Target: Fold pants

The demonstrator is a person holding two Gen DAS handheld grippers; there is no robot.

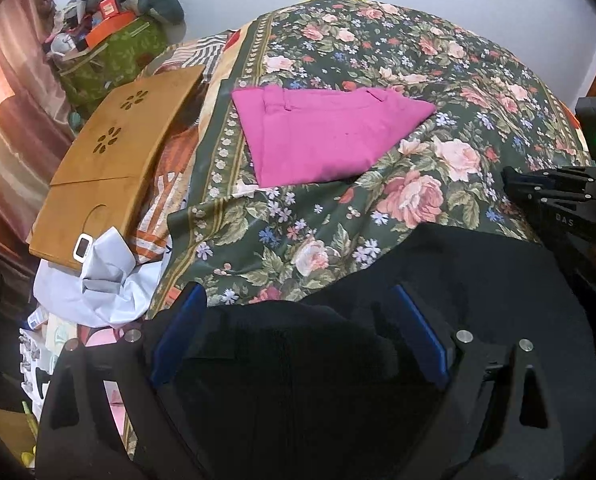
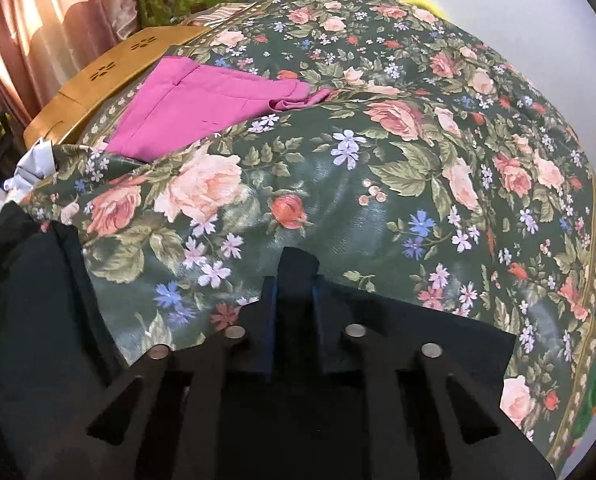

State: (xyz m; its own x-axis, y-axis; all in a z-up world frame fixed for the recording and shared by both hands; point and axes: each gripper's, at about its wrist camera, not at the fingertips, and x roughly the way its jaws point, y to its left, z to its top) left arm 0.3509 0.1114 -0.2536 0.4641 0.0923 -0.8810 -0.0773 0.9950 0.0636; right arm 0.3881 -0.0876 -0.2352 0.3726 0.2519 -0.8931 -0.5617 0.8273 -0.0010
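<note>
Now black pants (image 2: pixel 378 344) pinched inside right claw (image 2: pixel 293 304)

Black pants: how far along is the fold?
Done: pink pants already lie folded on the floral bedspread. In hand: right claw is shut on a black pants edge; left claw is open over them. Left: the folding itself.
</note>
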